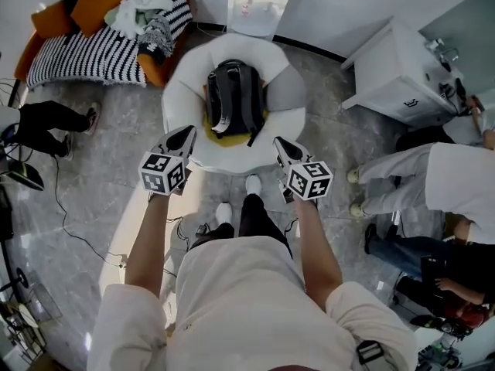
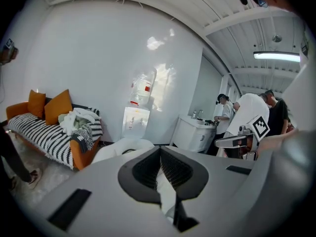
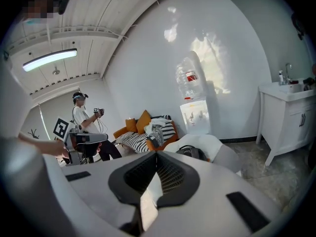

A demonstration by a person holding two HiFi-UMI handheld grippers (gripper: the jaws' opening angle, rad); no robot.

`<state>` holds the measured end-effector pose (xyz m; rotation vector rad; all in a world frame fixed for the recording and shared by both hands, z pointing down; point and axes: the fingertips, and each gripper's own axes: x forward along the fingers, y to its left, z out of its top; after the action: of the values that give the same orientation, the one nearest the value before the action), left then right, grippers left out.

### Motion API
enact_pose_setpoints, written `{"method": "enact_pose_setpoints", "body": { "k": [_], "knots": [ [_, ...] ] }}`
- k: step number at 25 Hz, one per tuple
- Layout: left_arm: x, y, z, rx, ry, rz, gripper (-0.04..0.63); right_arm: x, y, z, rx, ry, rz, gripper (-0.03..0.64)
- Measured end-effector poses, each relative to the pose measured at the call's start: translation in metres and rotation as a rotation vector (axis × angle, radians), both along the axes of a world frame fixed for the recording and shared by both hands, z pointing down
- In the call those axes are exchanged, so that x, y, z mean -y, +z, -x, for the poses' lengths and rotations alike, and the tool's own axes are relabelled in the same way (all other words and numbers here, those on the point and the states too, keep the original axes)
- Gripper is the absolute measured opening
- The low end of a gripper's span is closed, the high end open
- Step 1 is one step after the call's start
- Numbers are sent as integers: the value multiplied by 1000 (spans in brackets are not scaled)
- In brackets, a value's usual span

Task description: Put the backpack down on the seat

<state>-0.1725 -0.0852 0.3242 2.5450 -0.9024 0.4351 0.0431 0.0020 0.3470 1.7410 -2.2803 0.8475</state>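
Closest to each gripper camera are its own jaws. In the left gripper view the left gripper (image 2: 159,149) has its ribbed pads brought together at the tips with nothing between them. The right gripper (image 3: 156,154) looks the same in its own view: pads meeting, nothing pinched. From the head view, both are held out at about the same height in front of the person. The left gripper (image 1: 184,136) and the right gripper (image 1: 280,144) sit on either side of the front edge of the seat (image 1: 179,91).

Just beyond and between them, the backpack (image 1: 233,103) stands in the middle of the round white seat, on a yellow cushion (image 1: 207,122). Neither gripper touches it. A dark strap seems to trail toward the front edge, though the head view is too small to be sure. The right gripper view shows the backpack (image 3: 190,152) top peeking above the seat's curved wall.

I judge that the set-down is done and that what is in hand is backing clear. To do that well, keep both sets of jaws closed and away from the loose strap. Draw them off evenly so nothing snags or tips the pack. Check that it leans steadily into the seat's back.

Farther out are a striped sofa (image 1: 85,52), a water dispenser (image 1: 259,6) and a white cabinet (image 1: 394,68).
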Motion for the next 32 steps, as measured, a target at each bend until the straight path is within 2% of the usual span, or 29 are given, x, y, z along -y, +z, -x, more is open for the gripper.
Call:
{"method": "enact_pose_setpoints", "body": {
  "k": [7, 10, 18, 24, 32],
  "knots": [
    [-40, -18, 22, -22, 23, -18, 17, -38, -32, 23, -39, -50, -39, 25],
    [-53, -22, 31, -9, 38, -32, 17, -52, -39, 27, -52, -39, -48, 25],
    [-75, -38, 35, -32, 58, -59, 17, -73, -56, 35, -47, -25, -73, 25],
    [-85, -61, 25, -48, 83, -112, 17, -82, -69, 27, -11, -16, -104, 25],
    [-105, -87, -10, -62, 69, -157, 17, -93, -86, 9, -30, -73, -145, 25]
  ]
}}
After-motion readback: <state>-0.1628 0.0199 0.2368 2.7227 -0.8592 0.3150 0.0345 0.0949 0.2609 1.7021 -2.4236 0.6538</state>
